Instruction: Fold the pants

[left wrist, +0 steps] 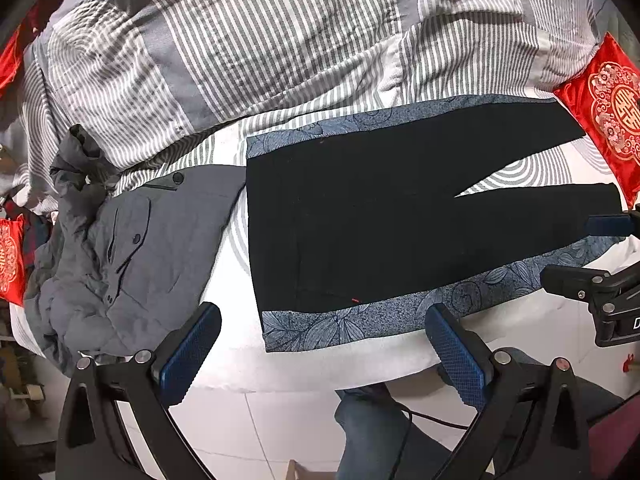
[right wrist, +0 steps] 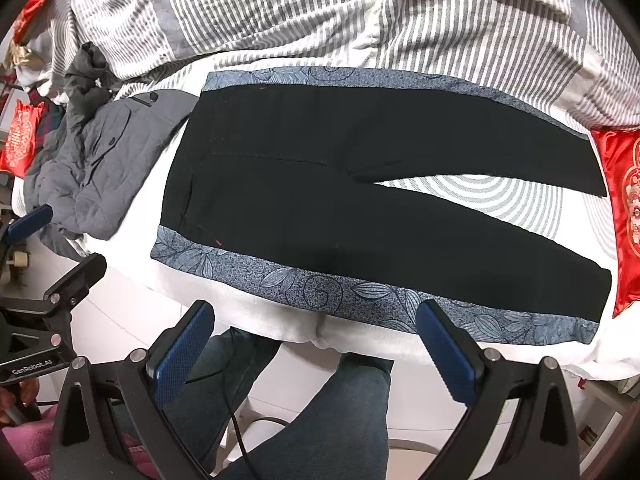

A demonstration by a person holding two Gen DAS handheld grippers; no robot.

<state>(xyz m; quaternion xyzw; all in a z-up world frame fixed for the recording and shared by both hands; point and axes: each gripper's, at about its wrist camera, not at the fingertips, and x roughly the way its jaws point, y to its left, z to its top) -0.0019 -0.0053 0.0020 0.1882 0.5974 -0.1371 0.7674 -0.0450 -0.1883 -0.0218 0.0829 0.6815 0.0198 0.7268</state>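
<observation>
Left gripper point(left wrist: 322, 354) with blue ribbed pads: I see jaws spread wide, nothing between them, hanging over the white bed edge point(left wrist: 320, 364) just short of the pants. Right gripper point(right wrist: 314, 350) same, jaws fully apart, empty, touching nothing. Black pants with blue leaf-patterned side panels point(right wrist: 320, 208) lie flat and unfolded on the bed, waistband at left, legs splayed rightward toward a red embroidered satin cushion point(right wrist: 624, 216). Crumpled grey button-pocket garment point(left wrist: 140, 248) sits just beside the waistband.
</observation>
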